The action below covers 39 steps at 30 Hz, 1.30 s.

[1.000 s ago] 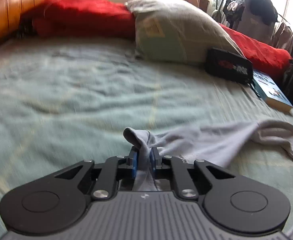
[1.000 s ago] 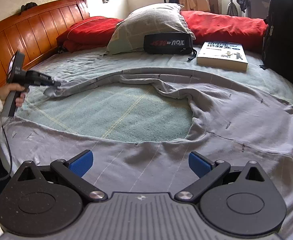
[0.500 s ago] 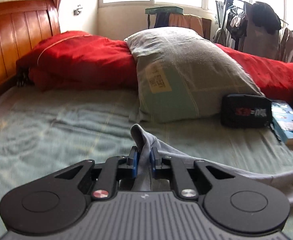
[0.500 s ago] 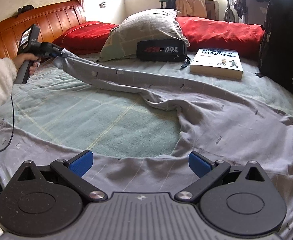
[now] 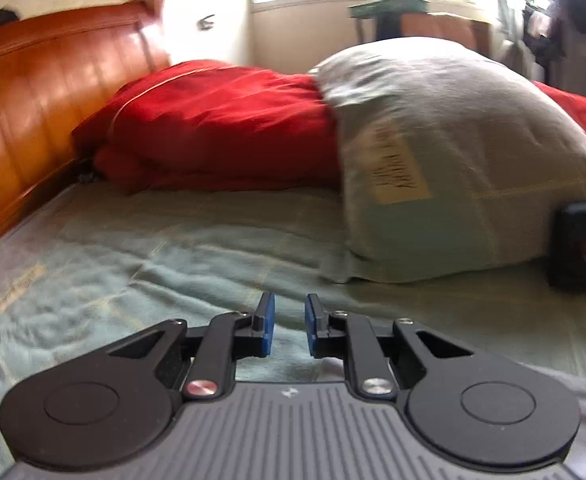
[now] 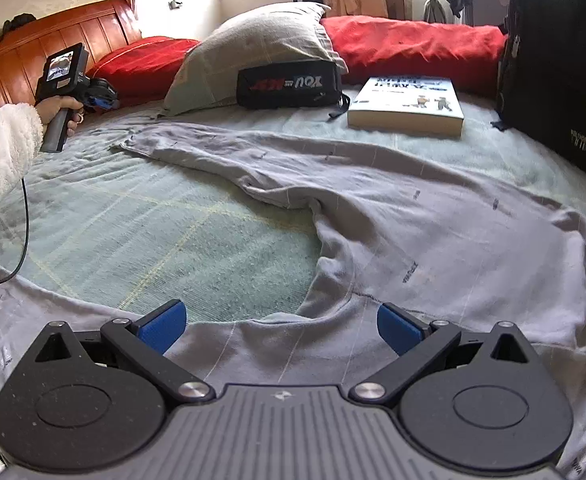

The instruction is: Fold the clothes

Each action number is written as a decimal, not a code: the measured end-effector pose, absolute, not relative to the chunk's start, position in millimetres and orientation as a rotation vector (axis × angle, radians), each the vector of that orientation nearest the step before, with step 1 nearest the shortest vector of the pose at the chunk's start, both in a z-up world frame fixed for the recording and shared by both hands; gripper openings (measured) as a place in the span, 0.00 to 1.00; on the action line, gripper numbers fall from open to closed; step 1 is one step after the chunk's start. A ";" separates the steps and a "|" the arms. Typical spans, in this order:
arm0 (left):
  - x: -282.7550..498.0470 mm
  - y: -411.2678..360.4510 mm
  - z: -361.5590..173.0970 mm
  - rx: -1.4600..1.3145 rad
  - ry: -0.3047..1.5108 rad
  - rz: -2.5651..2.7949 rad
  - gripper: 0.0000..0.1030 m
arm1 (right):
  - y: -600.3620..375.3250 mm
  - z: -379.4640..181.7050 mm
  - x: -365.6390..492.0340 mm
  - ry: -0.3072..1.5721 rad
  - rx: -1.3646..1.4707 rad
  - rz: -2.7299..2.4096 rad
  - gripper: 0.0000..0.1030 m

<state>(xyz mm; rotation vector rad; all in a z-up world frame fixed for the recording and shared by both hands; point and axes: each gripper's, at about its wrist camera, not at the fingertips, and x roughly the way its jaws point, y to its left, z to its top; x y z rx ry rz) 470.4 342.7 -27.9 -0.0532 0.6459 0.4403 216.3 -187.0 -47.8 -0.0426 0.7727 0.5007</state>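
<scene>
A grey garment (image 6: 433,220) lies spread over the green bed cover (image 6: 113,220). One long leg or sleeve reaches toward the far left and ends flat on the bed at its cuff (image 6: 133,145). My left gripper (image 5: 289,330) is open with a narrow gap and nothing between its blue pads. In the right wrist view the left gripper (image 6: 103,96) hovers above and left of that cuff, held by a hand in a white fleecy sleeve (image 6: 1,152). My right gripper (image 6: 281,326) is wide open just over the garment's near edge.
A grey pillow (image 6: 261,48), red bedding (image 6: 413,48), a black pouch (image 6: 289,84) and a book (image 6: 409,100) lie at the back. A black backpack (image 6: 557,72) stands at right. The wooden headboard (image 5: 33,100) runs along the left.
My left gripper carried the garment's end toward the headboard, then opened and let it go. The end now lies flat on the bed. The right gripper stayed open and almost still.
</scene>
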 end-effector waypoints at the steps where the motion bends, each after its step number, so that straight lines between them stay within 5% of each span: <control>1: 468.1 344.4 -29.7 -0.086 0.653 0.427 0.17 | -186.3 -48.1 216.2 0.773 -0.043 0.504 1.00; 12: 442.5 257.5 -53.3 -0.027 0.762 -0.010 0.48 | -178.3 -43.5 209.4 0.767 -0.056 0.522 1.00; 21: 443.0 251.9 -92.4 0.057 0.845 0.068 0.54 | -185.5 -38.5 203.3 0.766 -0.091 0.503 1.00; 26: 429.1 256.8 -71.8 0.042 0.846 0.180 0.52 | -188.4 -32.5 212.7 0.736 -0.151 0.510 0.99; 31: 408.9 191.0 -47.6 0.111 0.795 -0.048 0.69 | -155.9 -25.5 239.2 0.692 -0.322 0.610 0.61; 39: 384.9 108.2 -34.4 0.207 0.719 -0.201 0.77 | -94.1 -30.8 295.2 0.628 -0.581 0.755 0.33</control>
